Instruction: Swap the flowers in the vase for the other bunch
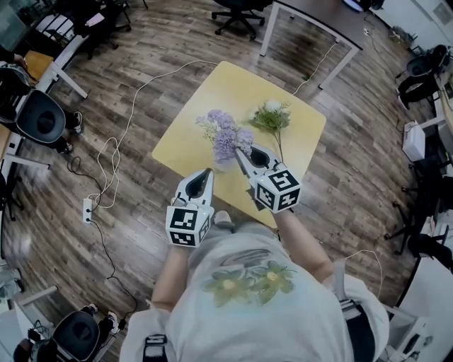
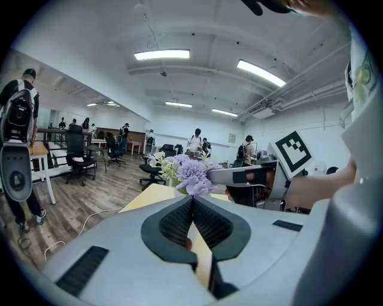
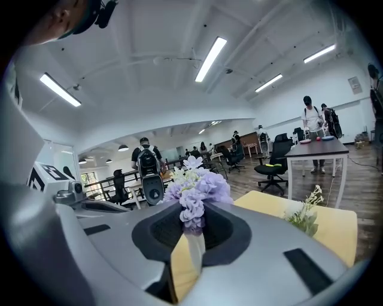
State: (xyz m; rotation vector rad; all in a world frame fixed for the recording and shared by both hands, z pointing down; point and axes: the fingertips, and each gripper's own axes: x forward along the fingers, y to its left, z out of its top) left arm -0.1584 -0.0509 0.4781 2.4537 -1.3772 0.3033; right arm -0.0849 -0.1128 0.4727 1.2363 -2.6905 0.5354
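Note:
A bunch of purple flowers [image 1: 225, 138] stands upright near the front of the yellow table [image 1: 212, 92], its vase [image 1: 221, 165] mostly hidden under the blooms. A green and white bunch [image 1: 272, 117] lies flat on the table to its right. My right gripper [image 1: 239, 152] reaches in from the right, just under the purple blooms. In the right gripper view its jaws [image 3: 192, 230] are drawn in on a pale stalk beneath the purple flowers [image 3: 200, 188]. My left gripper [image 1: 209, 172] hovers shut and empty just short of the vase. The left gripper view shows the purple flowers [image 2: 192, 170] ahead.
The table's front edge is right below both grippers. On the wood floor to the left lie white cables and a power strip [image 1: 87, 208]. Office chairs [image 1: 39, 117] stand at the left, and a dark desk with white legs [image 1: 311, 21] stands behind the table.

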